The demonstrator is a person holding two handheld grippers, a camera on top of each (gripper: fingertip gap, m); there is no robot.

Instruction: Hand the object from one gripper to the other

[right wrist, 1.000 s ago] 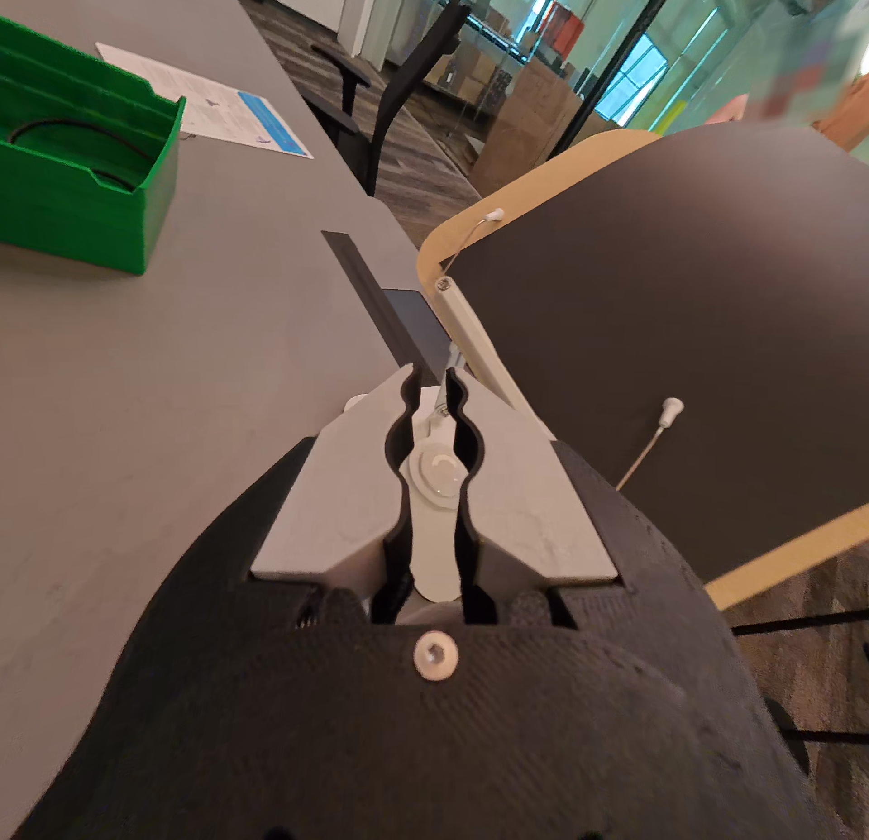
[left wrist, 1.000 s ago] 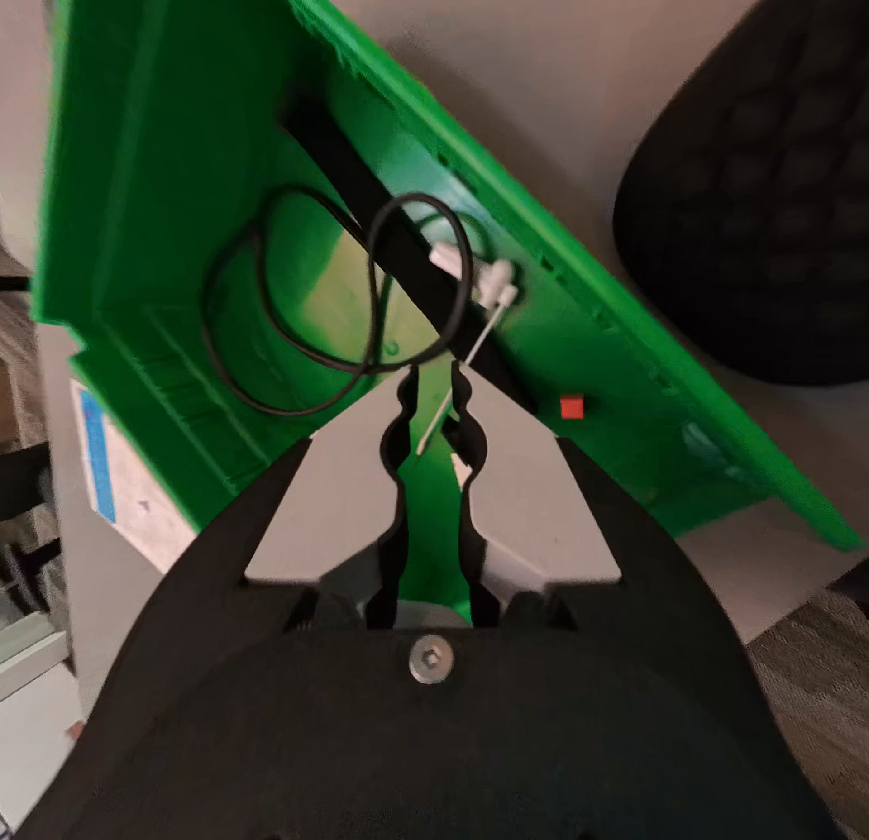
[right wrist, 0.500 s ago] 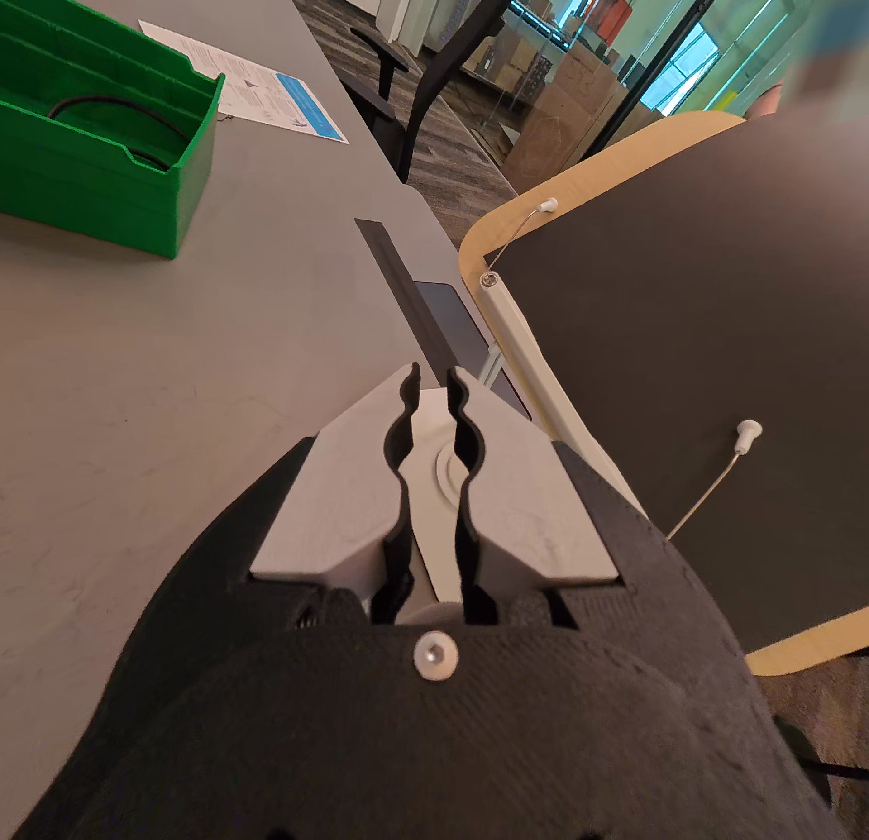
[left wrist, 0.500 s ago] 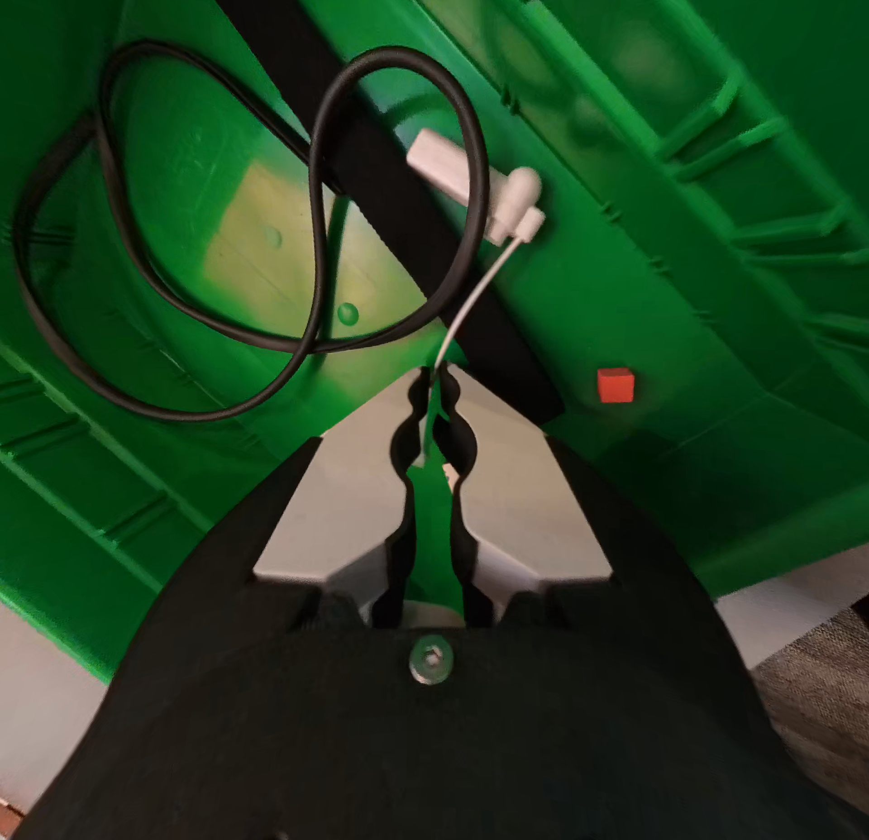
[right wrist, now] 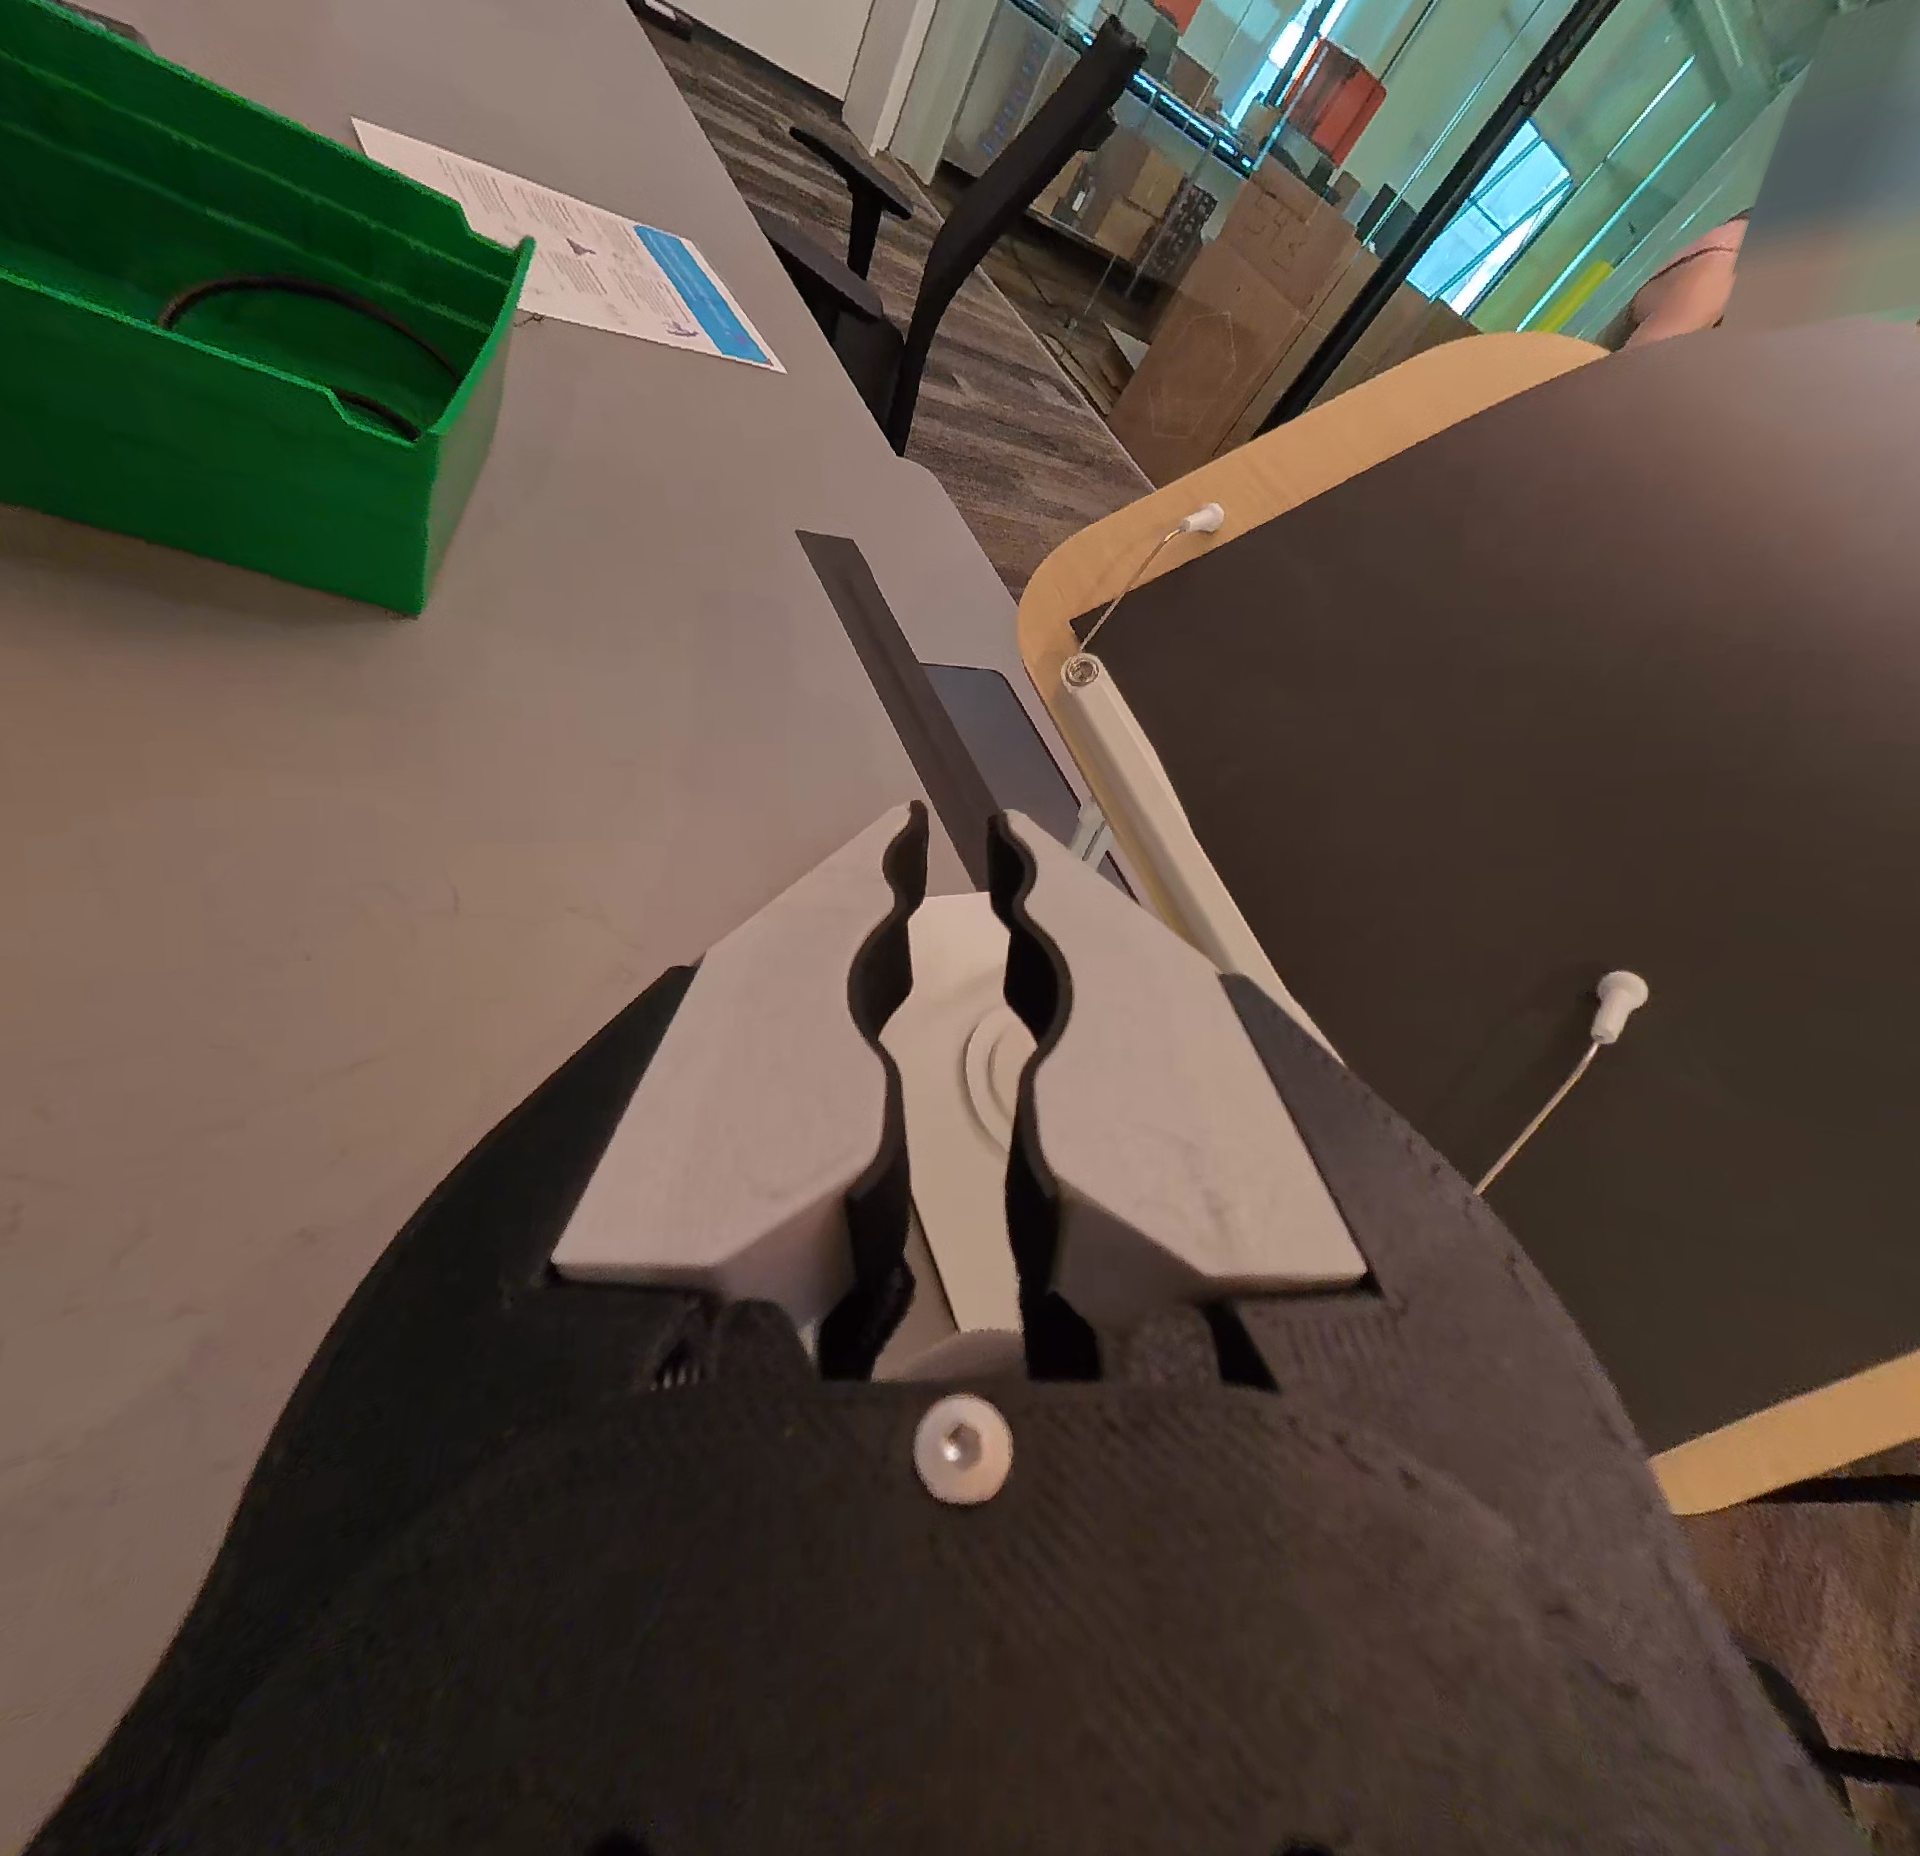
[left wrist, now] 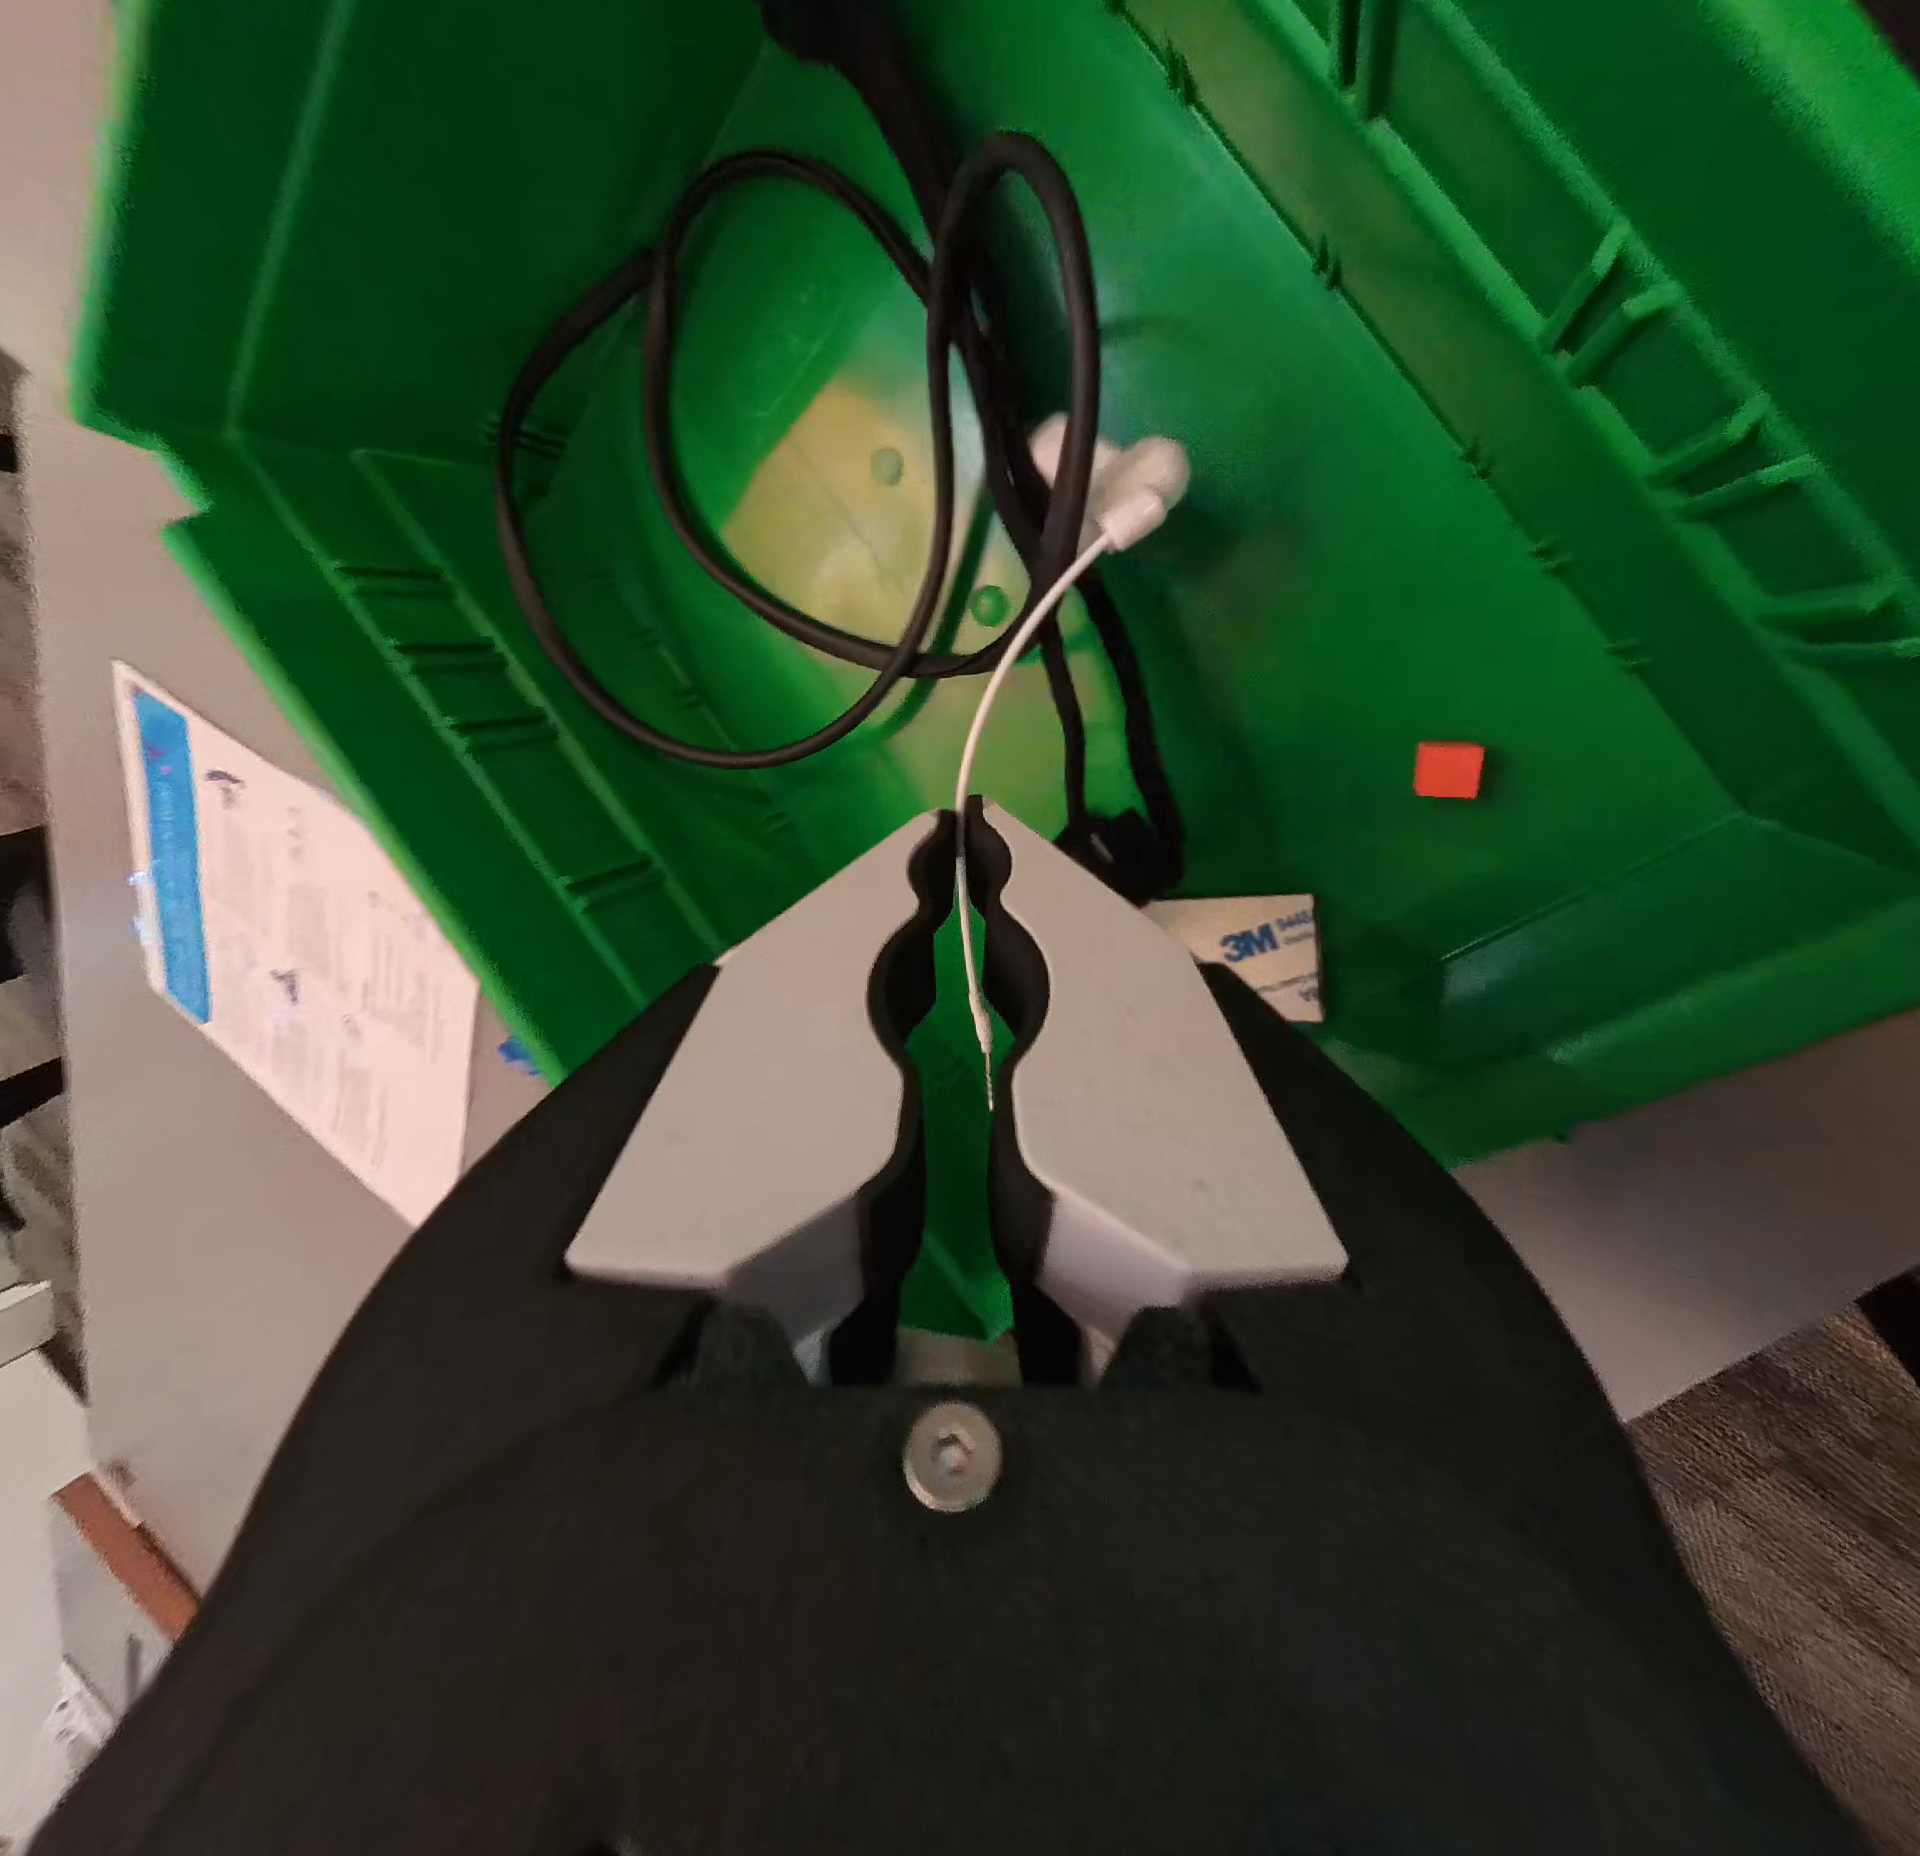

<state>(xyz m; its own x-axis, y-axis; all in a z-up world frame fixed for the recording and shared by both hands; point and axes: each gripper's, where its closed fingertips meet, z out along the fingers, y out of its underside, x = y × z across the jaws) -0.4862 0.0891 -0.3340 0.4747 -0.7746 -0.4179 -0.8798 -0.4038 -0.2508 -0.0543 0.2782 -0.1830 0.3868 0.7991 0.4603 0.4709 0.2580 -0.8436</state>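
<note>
White cord (left wrist: 1023,634) pinched in your left gripper (left wrist: 958,819) jaws, right gripper (right wrist: 956,830) jaws narrowly parted, empty.
Its plug end, half hidden behind black cable (left wrist: 727,559), points far-right; cord runs lengthwise away inside green bin (left wrist: 1455,456).

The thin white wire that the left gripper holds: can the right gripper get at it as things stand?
Probably not yet. The right gripper points along the grey table, beside the green plastic bin, while the left gripper pinches the thin white wire above the bin's inside. Nothing blocks it; it must turn.
</note>
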